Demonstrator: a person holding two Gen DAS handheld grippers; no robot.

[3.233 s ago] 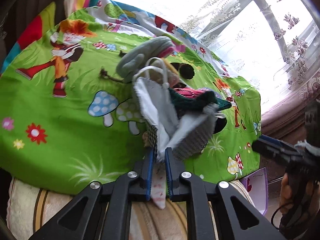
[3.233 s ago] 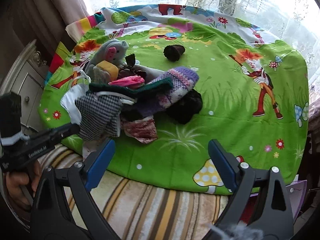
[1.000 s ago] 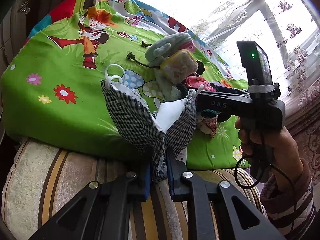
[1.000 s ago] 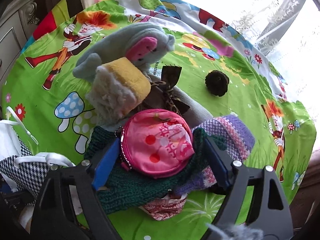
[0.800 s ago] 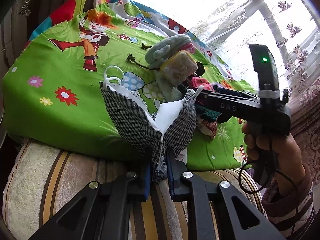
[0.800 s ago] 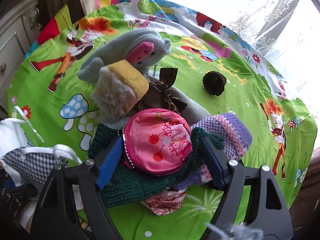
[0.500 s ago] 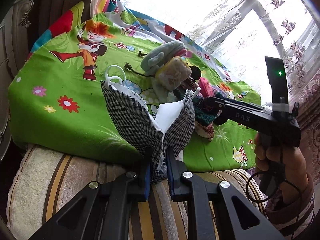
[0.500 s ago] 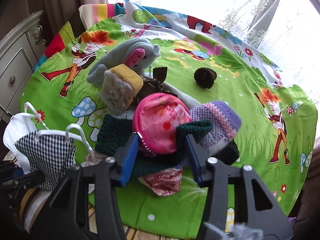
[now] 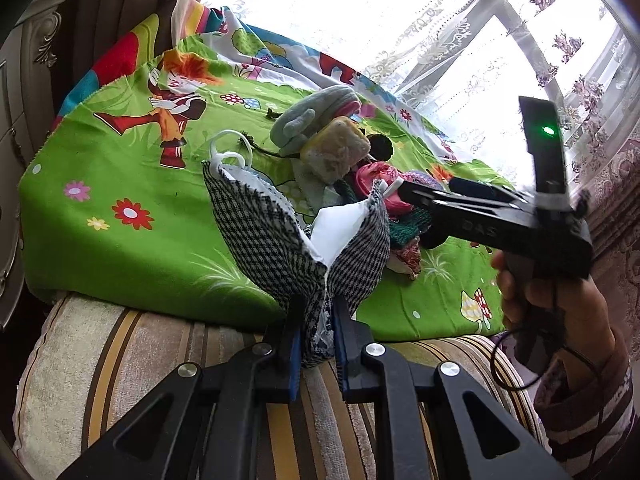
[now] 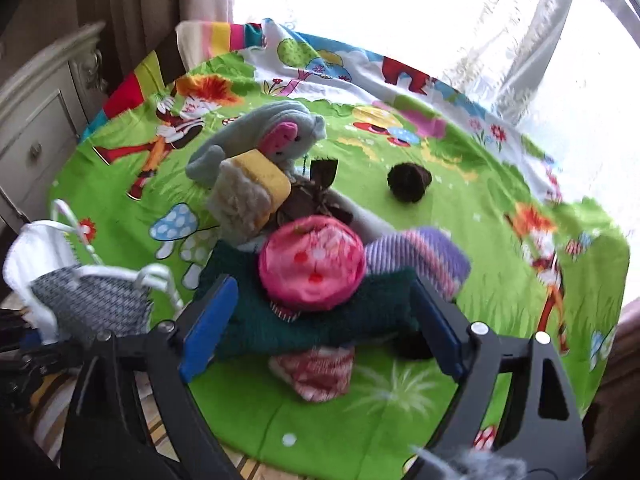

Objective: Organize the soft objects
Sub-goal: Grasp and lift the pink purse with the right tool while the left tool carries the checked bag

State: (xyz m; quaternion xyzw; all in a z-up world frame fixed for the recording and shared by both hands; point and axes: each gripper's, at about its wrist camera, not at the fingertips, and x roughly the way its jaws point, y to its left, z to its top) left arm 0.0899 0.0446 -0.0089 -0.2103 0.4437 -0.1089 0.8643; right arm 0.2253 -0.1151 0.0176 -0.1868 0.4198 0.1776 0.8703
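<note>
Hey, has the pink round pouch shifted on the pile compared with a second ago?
Yes. The pink pouch now sits tipped up, closer to the yellow sponge, and the opening right tool no longer squeezes it.

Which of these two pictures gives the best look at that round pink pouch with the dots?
The right wrist view: the pink pouch sits near the middle, its whole dotted face showing atop the pile, though blurred. In the left wrist view only an edge of it peeks out behind the checked bag.

Left gripper [image 9: 316, 322] pinches the checkered fabric bag [image 9: 280, 232] beside the soft-toy pile [image 9: 336, 152].
</note>
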